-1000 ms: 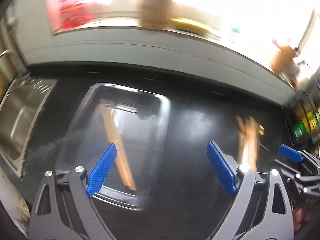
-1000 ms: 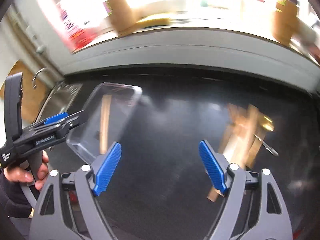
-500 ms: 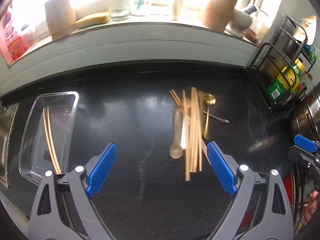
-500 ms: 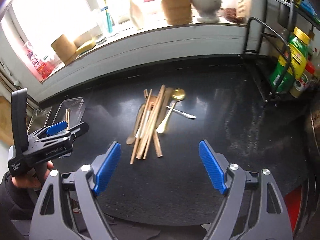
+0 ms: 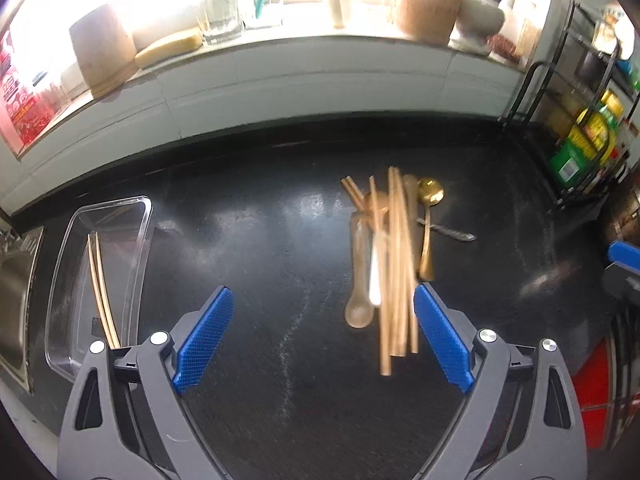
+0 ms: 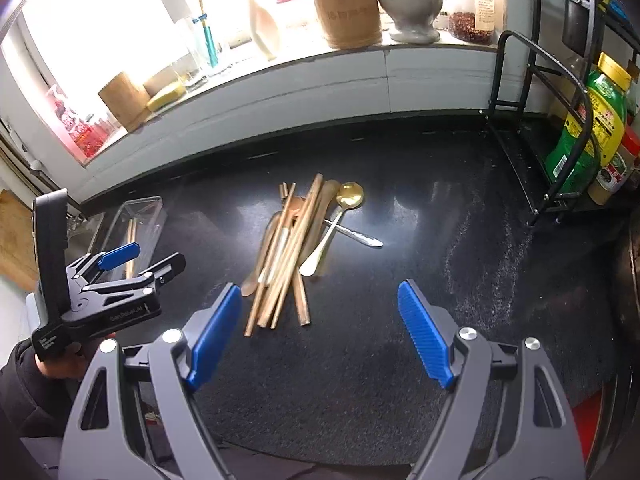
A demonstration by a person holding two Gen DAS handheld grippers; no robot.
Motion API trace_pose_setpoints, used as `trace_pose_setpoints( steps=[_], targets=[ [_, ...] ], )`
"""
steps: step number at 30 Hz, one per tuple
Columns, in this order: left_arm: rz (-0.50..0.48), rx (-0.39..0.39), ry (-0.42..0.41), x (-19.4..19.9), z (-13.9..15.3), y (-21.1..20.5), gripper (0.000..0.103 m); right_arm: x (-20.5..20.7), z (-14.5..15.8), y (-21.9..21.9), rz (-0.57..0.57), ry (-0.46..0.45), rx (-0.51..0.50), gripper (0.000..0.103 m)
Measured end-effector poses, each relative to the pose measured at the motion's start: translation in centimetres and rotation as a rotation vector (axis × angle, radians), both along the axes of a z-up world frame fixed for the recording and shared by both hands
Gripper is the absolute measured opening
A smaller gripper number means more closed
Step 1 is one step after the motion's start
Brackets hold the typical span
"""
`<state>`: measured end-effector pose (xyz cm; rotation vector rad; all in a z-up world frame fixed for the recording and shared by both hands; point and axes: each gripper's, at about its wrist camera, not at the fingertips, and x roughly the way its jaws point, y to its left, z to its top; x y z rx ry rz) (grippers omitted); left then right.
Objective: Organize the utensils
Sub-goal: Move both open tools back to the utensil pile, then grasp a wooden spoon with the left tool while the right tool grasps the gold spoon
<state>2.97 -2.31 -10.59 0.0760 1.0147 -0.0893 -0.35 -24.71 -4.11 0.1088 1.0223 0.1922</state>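
Tray at counter's left holds what looks like two chopsticks. Utensil pile lies mid-counter. Left gripper and right gripper gape wide, empty.

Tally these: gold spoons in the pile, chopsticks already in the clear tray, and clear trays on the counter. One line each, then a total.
gold spoon: 1
chopsticks in the tray: 2
clear tray: 1
Total: 4
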Motion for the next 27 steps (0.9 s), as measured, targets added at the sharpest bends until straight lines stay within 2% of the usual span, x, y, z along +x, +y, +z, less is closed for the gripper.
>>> trace_pose_setpoints(
  steps=[8, 16, 20, 22, 24, 27],
  targets=[
    [-0.049, 0.032, 0.03, 4.3, -4.8, -0.3, 0.089, 4.0, -4.2, -0.4, 0.003, 0.048, -0.053, 0.077],
    [-0.115, 0.057, 0.109, 8.7, -10.6, -0.9, 0.089, 8.7, -8.9, -0.1, 0.069, 0.111, -0.118, 0.072],
    [-0.162, 0.041, 0.117, 9.8, -12.1, -1.3, 0.088, 11.1, -10.6, -0.1, 0.08, 0.162, -0.092, 0.069],
    [-0.188, 0.041, 0.111, 9.9, -12.5, -1.5, 0.087, 12.7, -11.6, 0.1, 0.066, 0.201, -0.062, 0.062],
    [-0.214, 0.044, 0.116, 10.1, -12.9, -1.9, 0.083, 14.2, -12.8, 0.4, 0.059, 0.251, -0.005, 0.048],
    [-0.245, 0.035, 0.09, 10.3, -13.0, -2.0, 0.08, 15.7, -14.2, 1.0, 0.053, 0.313, 0.072, 0.038]
  ],
)
